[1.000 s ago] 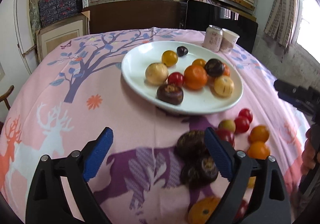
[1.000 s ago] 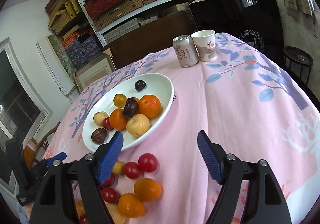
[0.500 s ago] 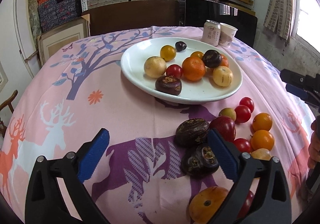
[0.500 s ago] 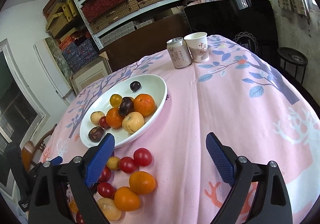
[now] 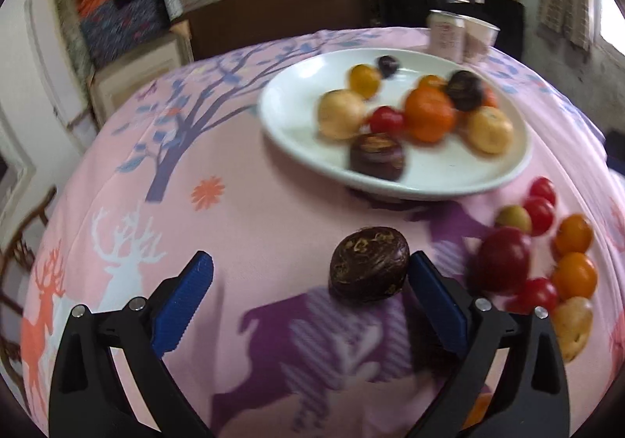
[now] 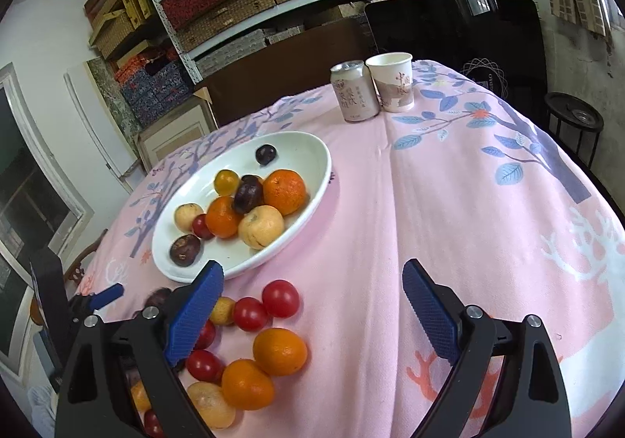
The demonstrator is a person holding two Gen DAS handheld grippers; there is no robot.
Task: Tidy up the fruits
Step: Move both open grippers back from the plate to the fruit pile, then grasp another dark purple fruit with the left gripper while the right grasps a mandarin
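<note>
Already fruit point(image 6: 284, 191) in white plate point(image 6: 312, 149).

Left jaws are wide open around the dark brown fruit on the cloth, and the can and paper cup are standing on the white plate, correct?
Not quite. The can and paper cup stand on the tablecloth beyond the white plate, as the right wrist view shows. The rest holds.

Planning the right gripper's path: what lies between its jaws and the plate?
In the right wrist view the right gripper hangs open over bare pink cloth, which runs up to the plate. Loose fruit lies only beside its left jaw.
</note>
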